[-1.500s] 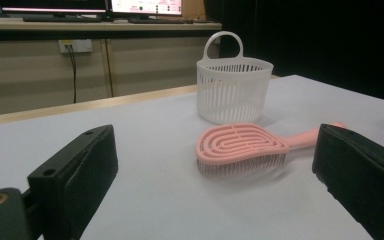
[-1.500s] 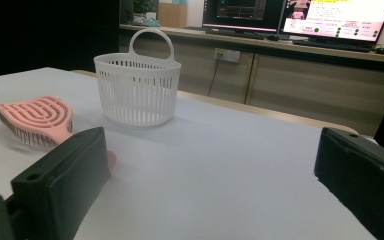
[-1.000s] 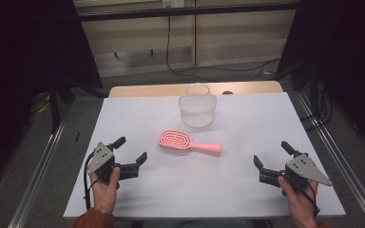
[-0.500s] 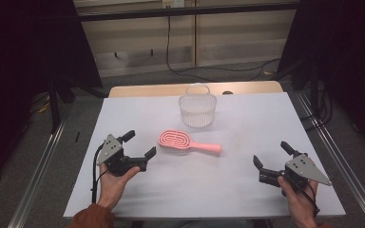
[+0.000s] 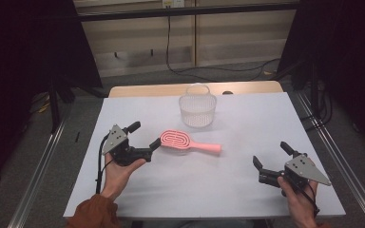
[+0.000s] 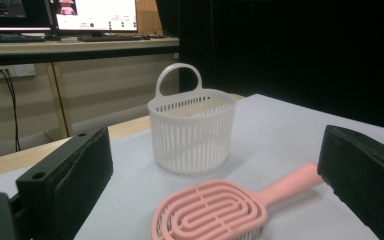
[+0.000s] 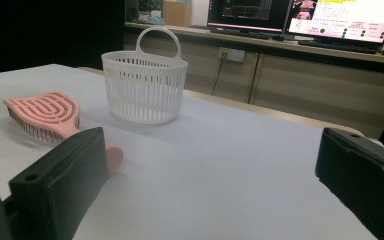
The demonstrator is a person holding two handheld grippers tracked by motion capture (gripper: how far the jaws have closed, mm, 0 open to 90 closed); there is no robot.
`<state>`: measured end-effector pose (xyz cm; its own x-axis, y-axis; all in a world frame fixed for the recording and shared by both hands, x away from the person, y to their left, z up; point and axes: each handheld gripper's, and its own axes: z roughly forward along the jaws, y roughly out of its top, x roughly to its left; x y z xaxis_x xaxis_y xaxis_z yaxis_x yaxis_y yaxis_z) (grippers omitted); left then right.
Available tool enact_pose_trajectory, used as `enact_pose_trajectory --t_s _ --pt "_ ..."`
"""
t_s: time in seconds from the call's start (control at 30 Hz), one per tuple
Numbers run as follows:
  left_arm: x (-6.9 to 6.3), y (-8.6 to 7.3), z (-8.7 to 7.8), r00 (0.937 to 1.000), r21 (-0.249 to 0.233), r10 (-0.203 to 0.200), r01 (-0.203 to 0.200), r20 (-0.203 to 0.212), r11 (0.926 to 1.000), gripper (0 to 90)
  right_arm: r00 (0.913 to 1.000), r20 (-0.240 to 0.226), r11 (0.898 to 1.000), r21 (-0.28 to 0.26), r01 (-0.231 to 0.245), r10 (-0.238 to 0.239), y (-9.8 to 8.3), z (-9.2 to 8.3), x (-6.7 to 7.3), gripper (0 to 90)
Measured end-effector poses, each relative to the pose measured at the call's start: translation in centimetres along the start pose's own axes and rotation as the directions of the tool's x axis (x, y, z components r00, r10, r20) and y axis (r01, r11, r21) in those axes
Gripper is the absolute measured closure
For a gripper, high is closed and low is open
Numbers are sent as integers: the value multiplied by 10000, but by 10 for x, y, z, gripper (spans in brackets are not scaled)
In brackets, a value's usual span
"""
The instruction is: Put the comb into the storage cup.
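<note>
Pink hairbrush [image 5: 187, 142] flat on the white table [image 5: 171, 190], head toward the left gripper [image 5: 145, 138], handle pointing right — in front of the white slotted basket [image 5: 197, 110], apart from it. Left gripper just beside the brush head, jaws wide apart, nothing touched. Right gripper [image 5: 273, 159] near the table's right front corner, jaws likewise spread — well apart from the brush
</note>
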<state>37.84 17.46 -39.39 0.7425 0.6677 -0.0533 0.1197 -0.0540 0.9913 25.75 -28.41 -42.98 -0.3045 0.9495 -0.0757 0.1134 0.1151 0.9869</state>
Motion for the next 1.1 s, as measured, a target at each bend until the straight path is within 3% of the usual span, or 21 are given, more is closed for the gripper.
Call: enact_pose_trajectory --t_s 0.23,0.5,0.57,0.9,1.1 --pt "5 1 12 9998 2 -185 185 -106 9998 17 10000 -36 10000 -32 6 -6 0 0 0 0" --pt "9 8 27 9999 -164 37 -39 -119 9999 13 10000 -44 10000 -71 2 -2 0 0 0 0" --pt "11 9 31 9999 -328 -63 60 -108 9994 18 10000 -41 10000 -62 -19 19 0 0 0 0" --pt "14 17 54 9996 -287 270 -271 -30 9992 23 10000 -52 10000 -33 -50 49 0 0 0 0" --pt "16 17 65 9999 -382 46 -51 -131 9993 23 10000 -43 10000 -18 -31 31 -1 -1 0 0"
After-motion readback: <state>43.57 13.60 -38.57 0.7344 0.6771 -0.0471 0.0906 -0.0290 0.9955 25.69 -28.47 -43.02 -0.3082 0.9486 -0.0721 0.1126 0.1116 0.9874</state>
